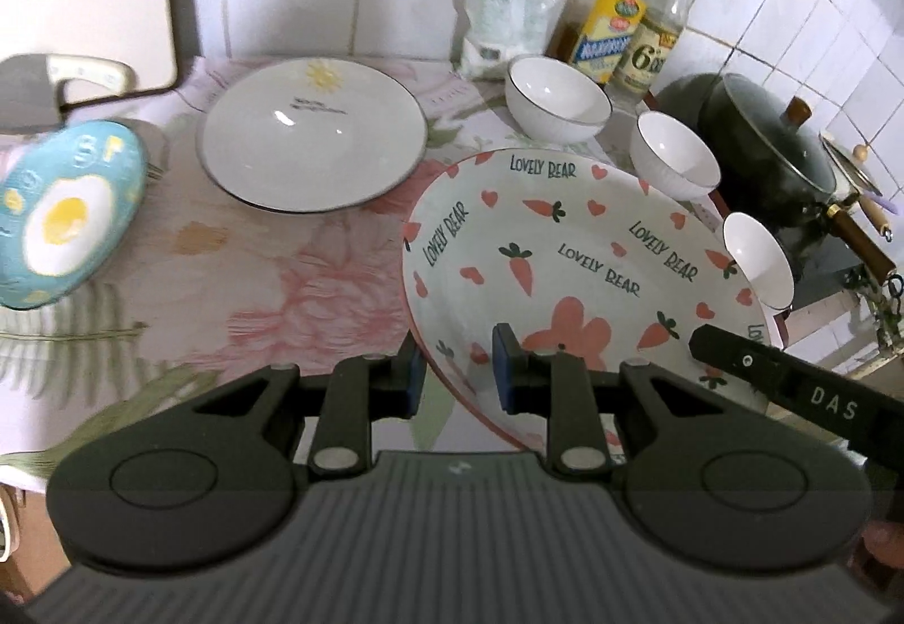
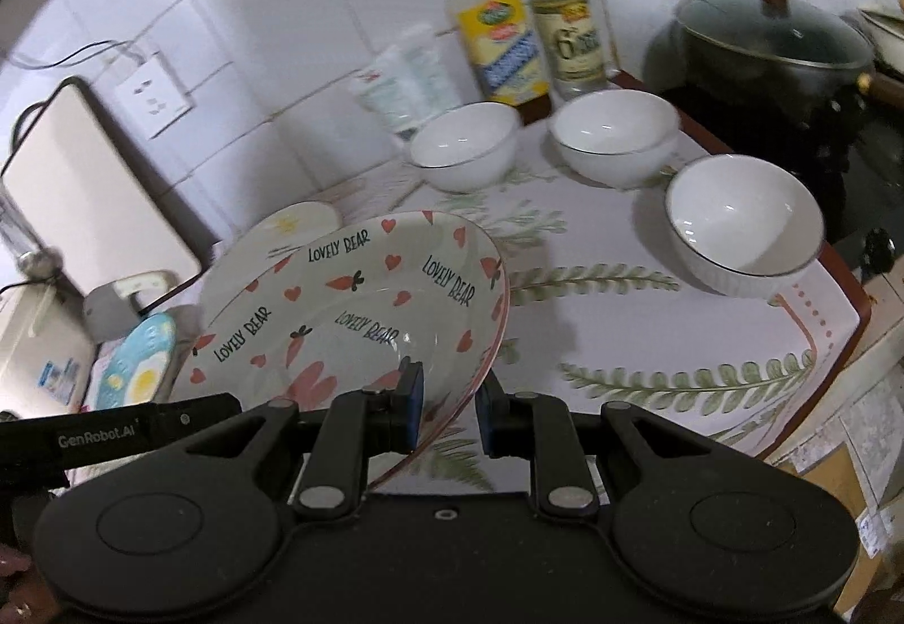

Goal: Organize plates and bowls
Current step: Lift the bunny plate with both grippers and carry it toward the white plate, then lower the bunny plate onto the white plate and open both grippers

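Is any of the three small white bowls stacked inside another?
No: the three small white bowls stand apart on the floral tablecloth.

The carrot-print plate (image 1: 565,251) is glossy glazed ceramic, as are the three white bowls (image 2: 740,222). A matt printed cloth (image 2: 650,341) covers the tabletop. The bottles (image 2: 497,13) are clear plastic or glass with paper labels. The grippers' (image 1: 455,369) bodies are matt black plastic.
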`<state>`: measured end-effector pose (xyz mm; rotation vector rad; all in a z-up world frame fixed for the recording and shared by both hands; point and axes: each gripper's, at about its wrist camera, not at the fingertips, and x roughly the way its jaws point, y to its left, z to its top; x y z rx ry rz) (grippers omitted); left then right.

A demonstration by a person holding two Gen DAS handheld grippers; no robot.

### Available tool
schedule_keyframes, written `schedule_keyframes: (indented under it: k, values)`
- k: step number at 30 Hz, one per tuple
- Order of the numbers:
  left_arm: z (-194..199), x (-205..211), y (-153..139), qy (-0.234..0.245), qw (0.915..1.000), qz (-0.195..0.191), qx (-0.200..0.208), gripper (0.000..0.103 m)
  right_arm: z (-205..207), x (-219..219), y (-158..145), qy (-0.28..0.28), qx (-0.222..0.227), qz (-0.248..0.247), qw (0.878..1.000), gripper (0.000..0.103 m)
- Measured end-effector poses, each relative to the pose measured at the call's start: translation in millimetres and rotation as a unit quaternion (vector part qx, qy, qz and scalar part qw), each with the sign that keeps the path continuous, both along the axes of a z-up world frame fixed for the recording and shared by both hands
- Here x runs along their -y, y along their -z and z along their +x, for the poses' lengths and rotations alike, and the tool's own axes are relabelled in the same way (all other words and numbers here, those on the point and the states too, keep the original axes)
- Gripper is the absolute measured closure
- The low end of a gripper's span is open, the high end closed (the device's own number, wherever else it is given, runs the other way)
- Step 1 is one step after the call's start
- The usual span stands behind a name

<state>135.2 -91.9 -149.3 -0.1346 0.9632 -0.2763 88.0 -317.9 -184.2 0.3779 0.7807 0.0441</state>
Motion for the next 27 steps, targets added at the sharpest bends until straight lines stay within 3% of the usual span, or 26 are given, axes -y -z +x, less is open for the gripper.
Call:
schedule_keyframes:
  k: [10,17,27]
  values:
    - [-15.9,-53.8,-40.6,-0.042,0.9989,-0.006,0.019,0.08,3.3,-45.5,-38.0,-0.062,0.014,-0.001,0.998,0.078]
    - [-6.8,-80.7,-55.6,-0.079,0.996,-0.016,0.038,0.08,28.5,-69.2,-58.0,-0.103,0.032,-0.009,0.994,0.078]
    - [47.9,-100.1,-29.9,-0.127,0.9904,-0.035,0.042,0.08,104.0,-85.3,-51.7,-0.156,0.023,-0.038,0.987,0.077]
